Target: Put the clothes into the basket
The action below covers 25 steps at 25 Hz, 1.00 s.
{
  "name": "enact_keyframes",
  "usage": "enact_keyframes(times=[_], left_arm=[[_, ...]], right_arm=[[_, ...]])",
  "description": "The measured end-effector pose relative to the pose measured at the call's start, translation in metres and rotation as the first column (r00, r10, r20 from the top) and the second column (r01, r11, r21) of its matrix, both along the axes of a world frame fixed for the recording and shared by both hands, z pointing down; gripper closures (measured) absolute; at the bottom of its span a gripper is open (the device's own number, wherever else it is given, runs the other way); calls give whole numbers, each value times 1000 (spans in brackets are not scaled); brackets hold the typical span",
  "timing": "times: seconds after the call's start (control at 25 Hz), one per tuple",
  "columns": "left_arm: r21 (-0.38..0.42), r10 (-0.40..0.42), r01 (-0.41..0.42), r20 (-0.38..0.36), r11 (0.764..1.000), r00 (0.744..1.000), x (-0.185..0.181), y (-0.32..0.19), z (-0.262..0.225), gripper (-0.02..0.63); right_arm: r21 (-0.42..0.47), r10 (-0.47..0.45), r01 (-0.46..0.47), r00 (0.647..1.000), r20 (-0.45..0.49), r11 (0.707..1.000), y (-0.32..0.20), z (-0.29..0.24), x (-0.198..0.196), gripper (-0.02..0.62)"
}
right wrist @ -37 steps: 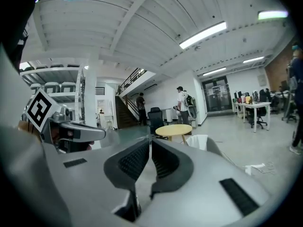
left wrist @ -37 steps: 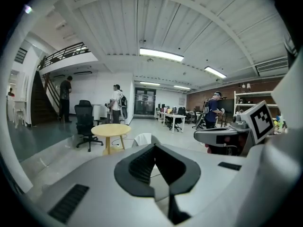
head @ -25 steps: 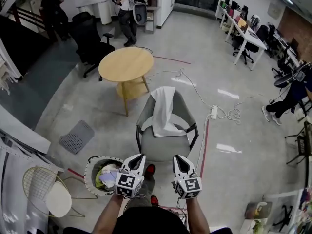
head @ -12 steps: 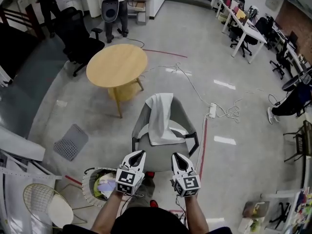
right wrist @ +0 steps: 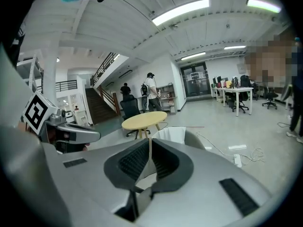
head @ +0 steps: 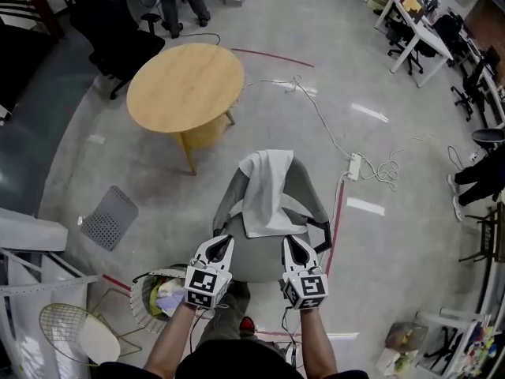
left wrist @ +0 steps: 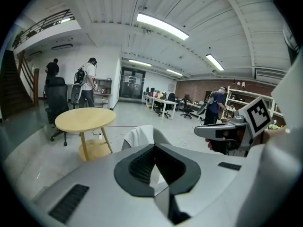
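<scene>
1. Both grippers have closed in on the grey chair [head: 303,186] since a second ago. It sat well ahead of them then; now the tips are over the front of its seat.
2. Left gripper [head: 222,245]: jaws pressed together, nothing in them. Right gripper [head: 291,243]: same deal, clamped tight and empty. They're side by side with a gap between them, both aimed at the chair.
3. The basket [head: 145,281] is on the floor just off the left gripper's outer side, back by the hand holding it. It already has a few clothes [head: 170,297] in it.
4. The white cloth [head: 265,189] hangs over the chair's backrest, straight ahead and just past the tips, roughly centred between the two grippers. Neither one touches it.
5. Further ahead, off to the left gripper's side, there's a round wooden table [head: 185,85].
6. Out past the right gripper's side, a power strip [head: 354,165] lies on the floor with its cable trailing off.
</scene>
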<state>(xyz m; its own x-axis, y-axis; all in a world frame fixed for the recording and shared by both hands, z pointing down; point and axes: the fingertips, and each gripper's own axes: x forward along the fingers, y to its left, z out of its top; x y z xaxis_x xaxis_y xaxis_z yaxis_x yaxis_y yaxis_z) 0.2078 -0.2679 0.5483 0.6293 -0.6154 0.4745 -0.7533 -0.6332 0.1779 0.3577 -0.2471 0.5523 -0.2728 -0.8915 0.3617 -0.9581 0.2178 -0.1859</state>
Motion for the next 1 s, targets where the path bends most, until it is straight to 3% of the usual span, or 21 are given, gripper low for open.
enact_keyframes(times=[0.36,0.88,1.0], left_arm=[[-64,-7,8,14,998,1000,5,-57,50,600],[-115,-37,39,18,993,999,-3,-80,80,600],[-109,-51,53,24,993,998,-8,-86,81,600]], right_arm=[[-65,-15,15,1000,-2,998,-71,54,4,554],[-85,-12,11,1000,-12,996,-142,91,14,552],[-110,-22,22,1000,-1,994,-157,103,15,483]])
